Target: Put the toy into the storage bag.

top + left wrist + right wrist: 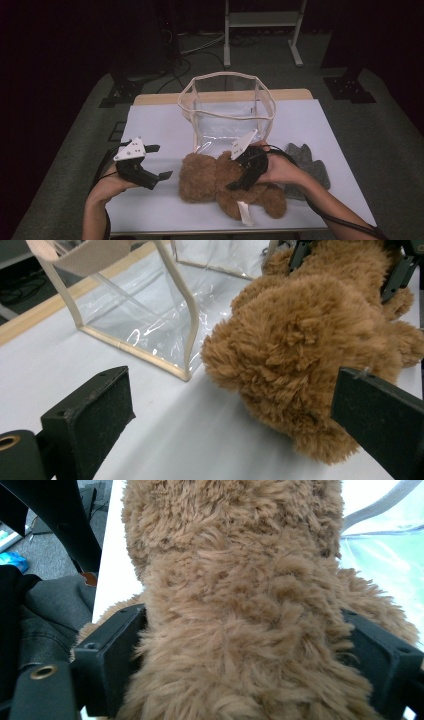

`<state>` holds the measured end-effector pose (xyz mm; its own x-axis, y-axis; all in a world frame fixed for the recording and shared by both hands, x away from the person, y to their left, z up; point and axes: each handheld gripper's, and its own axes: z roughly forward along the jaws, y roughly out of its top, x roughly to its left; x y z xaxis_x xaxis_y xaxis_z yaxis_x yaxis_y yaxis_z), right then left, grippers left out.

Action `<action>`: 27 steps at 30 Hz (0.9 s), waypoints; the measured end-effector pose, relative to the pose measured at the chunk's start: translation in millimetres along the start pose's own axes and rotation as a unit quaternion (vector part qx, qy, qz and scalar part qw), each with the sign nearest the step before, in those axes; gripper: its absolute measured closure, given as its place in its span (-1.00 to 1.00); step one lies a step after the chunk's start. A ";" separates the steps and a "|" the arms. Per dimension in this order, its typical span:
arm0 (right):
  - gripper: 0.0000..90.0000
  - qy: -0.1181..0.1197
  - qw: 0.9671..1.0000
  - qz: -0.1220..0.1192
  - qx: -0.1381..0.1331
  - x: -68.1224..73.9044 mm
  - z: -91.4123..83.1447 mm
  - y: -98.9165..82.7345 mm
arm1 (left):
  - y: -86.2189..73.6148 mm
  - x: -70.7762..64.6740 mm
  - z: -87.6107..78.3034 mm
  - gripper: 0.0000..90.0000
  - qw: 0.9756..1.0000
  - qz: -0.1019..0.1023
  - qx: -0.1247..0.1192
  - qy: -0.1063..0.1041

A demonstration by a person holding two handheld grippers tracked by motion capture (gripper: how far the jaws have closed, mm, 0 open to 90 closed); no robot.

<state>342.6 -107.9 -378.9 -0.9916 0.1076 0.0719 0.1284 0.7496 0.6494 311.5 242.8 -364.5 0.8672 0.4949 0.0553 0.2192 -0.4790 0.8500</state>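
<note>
Your right gripper (239,184) is down on the brown teddy bear (210,177), and its two black jaws are squeezing the bear's fluffy middle, one jaw on each side. In the right gripper view the fur of the bear (235,605) bulges up between the jaws, so the bear is held tight. The bear lies flat on the white table (155,125), just in front of the clear plastic bag (227,112). The bag stands up with its top open, and the bear's head end lies close to the bag's front bottom edge. In the left gripper view you can see the bear (305,340) right next to the corner of the bag (150,315). Your left gripper (159,162) is to the left of the bear, close to it but not touching. Its jaws are spread wide apart and there is nothing between them. They point toward the bear's head. A grey felt piece (307,162) shaped like a hand lies flat on the table on the far right side of the bear, partly under your right hand (282,170).
</note>
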 end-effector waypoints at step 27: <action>-0.16 -0.023 1.000 0.001 0.007 3.0 0.7 -7.0 | -2.7 0.9 -0.3 -0.94 1.000 0.000 0.007 0.003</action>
<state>338.8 -112.3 -383.8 -0.9895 0.1396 0.0386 0.1319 0.7582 0.6386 311.6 244.7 -366.5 0.8644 0.4992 0.0595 0.2244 -0.4891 0.8429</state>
